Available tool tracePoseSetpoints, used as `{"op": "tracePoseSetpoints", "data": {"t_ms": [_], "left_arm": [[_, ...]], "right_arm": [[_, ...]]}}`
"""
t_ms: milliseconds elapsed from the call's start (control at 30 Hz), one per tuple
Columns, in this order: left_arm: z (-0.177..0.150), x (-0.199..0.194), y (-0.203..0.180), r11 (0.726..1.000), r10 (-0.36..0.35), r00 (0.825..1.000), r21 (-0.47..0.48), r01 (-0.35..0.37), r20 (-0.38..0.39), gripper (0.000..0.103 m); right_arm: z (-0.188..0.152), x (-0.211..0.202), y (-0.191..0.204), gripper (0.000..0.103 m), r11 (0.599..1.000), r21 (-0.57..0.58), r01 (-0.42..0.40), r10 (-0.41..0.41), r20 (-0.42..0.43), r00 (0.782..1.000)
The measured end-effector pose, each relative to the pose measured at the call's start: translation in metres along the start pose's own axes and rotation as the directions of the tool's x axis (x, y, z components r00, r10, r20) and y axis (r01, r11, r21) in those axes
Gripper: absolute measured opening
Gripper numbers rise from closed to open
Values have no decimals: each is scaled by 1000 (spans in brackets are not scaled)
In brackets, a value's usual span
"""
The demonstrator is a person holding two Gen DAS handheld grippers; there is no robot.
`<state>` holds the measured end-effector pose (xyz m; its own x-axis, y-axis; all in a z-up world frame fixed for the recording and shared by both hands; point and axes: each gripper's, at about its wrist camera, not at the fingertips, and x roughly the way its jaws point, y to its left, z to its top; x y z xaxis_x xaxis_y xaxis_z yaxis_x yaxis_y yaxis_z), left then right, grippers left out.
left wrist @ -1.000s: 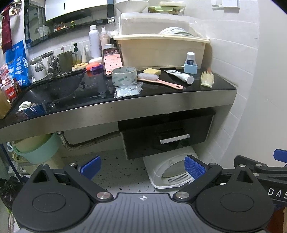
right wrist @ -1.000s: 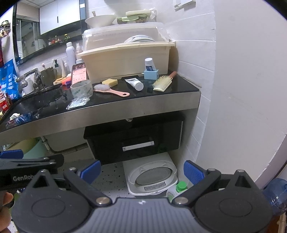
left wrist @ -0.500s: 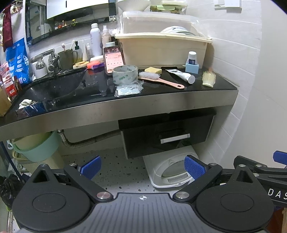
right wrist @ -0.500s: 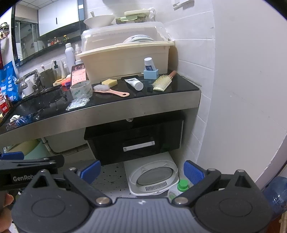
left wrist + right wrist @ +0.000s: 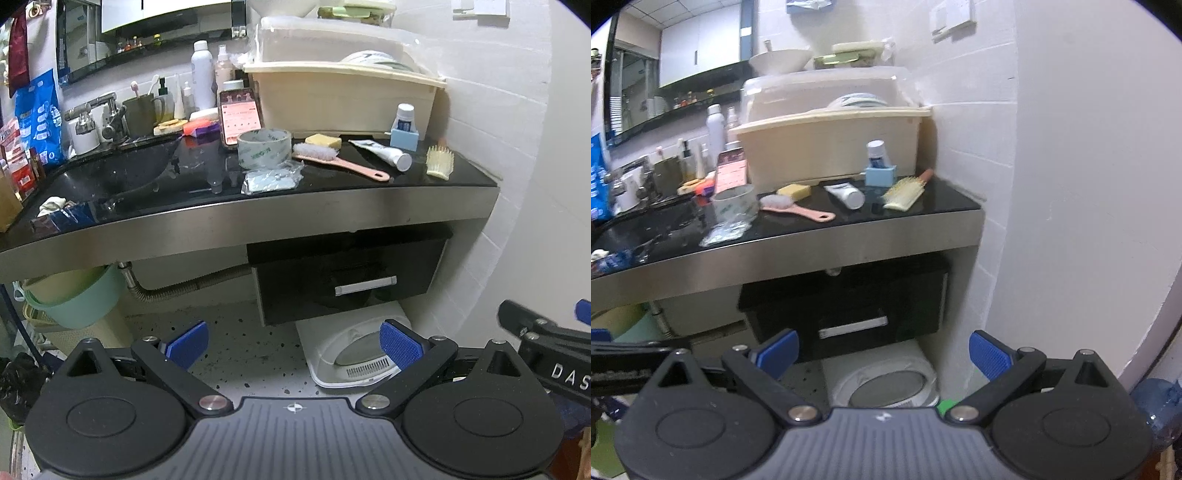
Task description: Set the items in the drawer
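Both grippers low, facing the vanity, holding nothing. Left gripper [image 5: 293, 343]: jaws wide apart, blue pads empty. Right gripper [image 5: 884, 350]: same, jaws wide apart, empty. The right one shows at the right edge of the left view; the left one shows at the left edge of the right view.

Drawer [image 5: 347, 273] is black, shut, under the right end of the surface [image 5: 258, 221], with a silver handle [image 5: 365, 285] across its front. White appliance [image 5: 354, 354] sits on the floor right below it.

Items all on the surface, none in the drawer:
- tape roll [image 5: 264, 147] near the middle, phone [image 5: 240, 116] propped behind it
- clear packet [image 5: 271, 179] just in front of the tape
- pink brush [image 5: 340, 162] lying flat, handle pointing right
- yellow sponge [image 5: 323, 140] behind the brush head
- tube [image 5: 384, 153] lying flat, cap toward the front
- blue holder [image 5: 404, 134] with a small bottle upright in it
- hairbrush [image 5: 439, 162] at the far right end

Beige bin [image 5: 343, 99] at the back against the wall. Sink [image 5: 114, 173] to the left.

Right view is slightly blurred.
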<state>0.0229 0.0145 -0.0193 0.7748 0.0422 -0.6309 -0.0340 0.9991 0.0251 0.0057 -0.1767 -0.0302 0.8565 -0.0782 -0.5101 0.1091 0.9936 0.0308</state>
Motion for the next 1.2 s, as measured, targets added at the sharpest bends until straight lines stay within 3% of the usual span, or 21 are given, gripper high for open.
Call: {"op": "tracePoseSetpoints", "data": {"t_ms": [133,300,467,800,967,1200], "left_arm": [[1,8,2,1000,5,1000,8,-5,7,100],[2,17,1,1000,9,1000,25,-9,16,100],[1,24,2,999,0,1000,32,-1,25,100],[-10,51,0,993,101,994,60,-103,37,100],[-8,62,4,998,49,999,36,-50,8,100],[1,73,8,996,70,995,63,-66,-69,100]], "right_arm": [[-3,0,3,100,1000,2,20,-20,16,1000],[0,16,1,100,999,-31,-16,16,-11,1000],[-6,13,4,100,997,-72,-3,9,83,997],[-13,34,4,103,995,-94,-39,47,90,995],[-17,44,4,103,993,-105,-56,66,94,993],[-22,59,4,103,989,-121,-81,93,98,991]]}}
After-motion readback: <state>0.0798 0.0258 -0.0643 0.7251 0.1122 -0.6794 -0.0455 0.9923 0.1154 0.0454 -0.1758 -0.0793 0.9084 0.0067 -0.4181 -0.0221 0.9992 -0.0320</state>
